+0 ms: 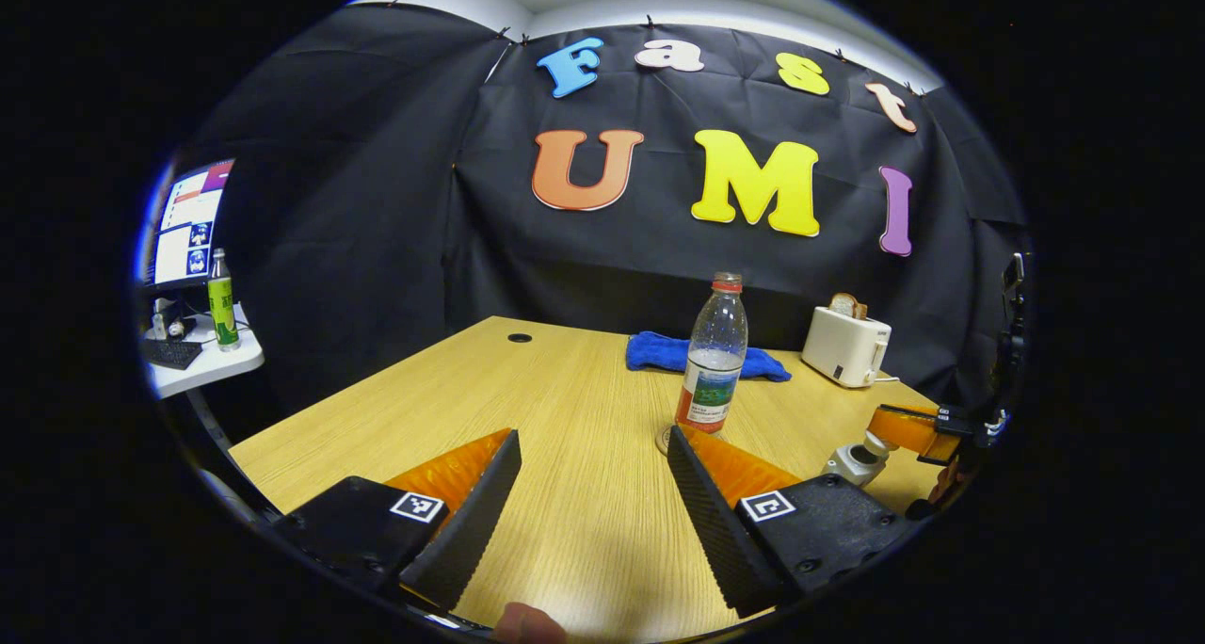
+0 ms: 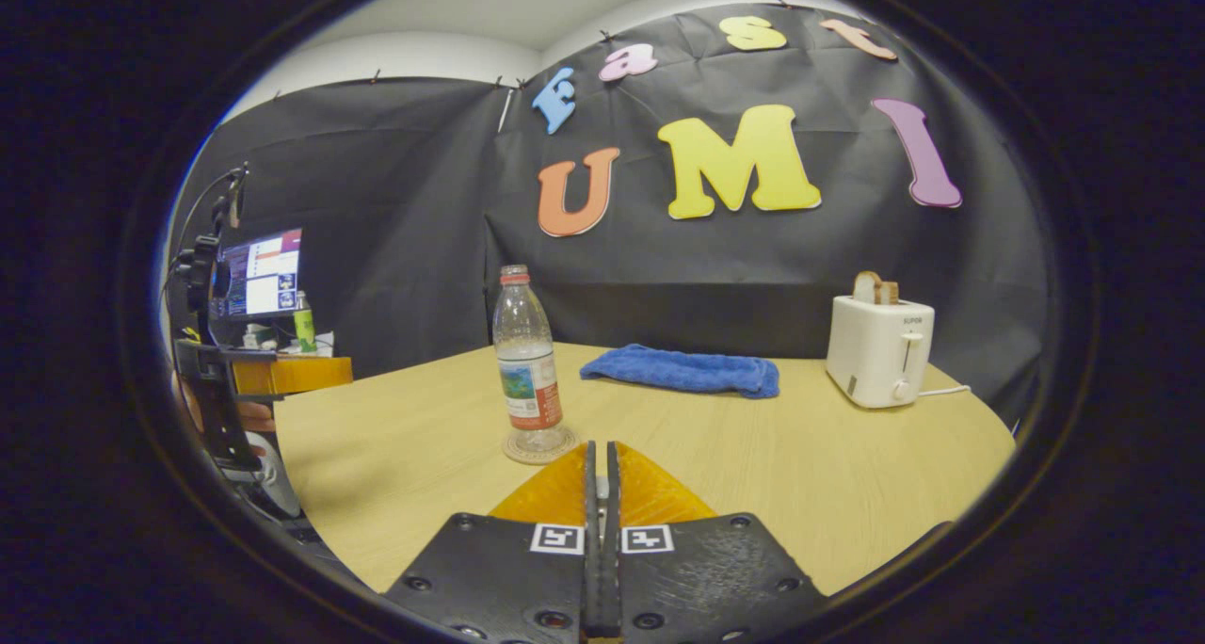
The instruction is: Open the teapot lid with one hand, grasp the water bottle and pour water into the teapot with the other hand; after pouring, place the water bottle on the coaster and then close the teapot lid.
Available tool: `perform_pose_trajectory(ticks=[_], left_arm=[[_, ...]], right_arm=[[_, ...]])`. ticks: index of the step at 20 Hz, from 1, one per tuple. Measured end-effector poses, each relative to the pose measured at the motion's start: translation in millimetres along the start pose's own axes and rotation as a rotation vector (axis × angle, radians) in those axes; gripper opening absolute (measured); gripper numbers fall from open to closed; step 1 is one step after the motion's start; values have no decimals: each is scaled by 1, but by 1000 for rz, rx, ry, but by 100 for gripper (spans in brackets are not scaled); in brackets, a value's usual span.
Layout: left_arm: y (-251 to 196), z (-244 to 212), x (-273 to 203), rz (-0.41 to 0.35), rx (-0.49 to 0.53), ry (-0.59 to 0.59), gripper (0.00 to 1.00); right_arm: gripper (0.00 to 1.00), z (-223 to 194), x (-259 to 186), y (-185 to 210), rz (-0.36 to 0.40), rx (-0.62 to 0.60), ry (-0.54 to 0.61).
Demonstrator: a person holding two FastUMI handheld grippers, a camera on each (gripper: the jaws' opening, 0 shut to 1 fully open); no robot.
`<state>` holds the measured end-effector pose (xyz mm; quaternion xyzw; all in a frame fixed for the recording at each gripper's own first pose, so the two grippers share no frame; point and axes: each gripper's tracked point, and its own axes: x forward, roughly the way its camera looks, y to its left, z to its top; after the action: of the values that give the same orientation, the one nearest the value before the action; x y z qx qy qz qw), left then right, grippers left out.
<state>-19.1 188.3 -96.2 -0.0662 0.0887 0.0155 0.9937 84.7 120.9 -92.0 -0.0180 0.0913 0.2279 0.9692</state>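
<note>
Water bottle [image 1: 713, 357] stands upright on the coaster [image 2: 538, 448] at mid-frame on the wooden surface [image 1: 565, 409], cap on, so pouring looks done. At lower right of the left gripper view, the right gripper [image 1: 927, 432] sits over the teapot lid [image 1: 861, 458]; whether it grips the knob is hard to tell, though its fingers look pressed together with nothing visible between them. Closing the lid seems the step in hand. Left gripper [image 1: 593, 465] hovers low and level, fingers wide, empty.

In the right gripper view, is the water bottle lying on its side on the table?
No: the water bottle stands upright on the coaster, cap on top.
</note>
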Motion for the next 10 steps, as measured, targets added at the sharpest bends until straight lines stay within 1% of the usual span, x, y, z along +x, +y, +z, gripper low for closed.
perform_pose_trajectory(ticks=[2, 5, 10], left_arm=[[2, -2, 0, 7, 5, 3, 98], [-2, 2, -1, 3, 7, -4, 98], [-10, 5, 0, -8, 25, -11, 98]], right_arm=[[0, -4, 3, -2, -7, -8, -2], [0, -10, 10, -2, 0, -7, 4], [0, -14, 9, -2, -4, -18, 2]])
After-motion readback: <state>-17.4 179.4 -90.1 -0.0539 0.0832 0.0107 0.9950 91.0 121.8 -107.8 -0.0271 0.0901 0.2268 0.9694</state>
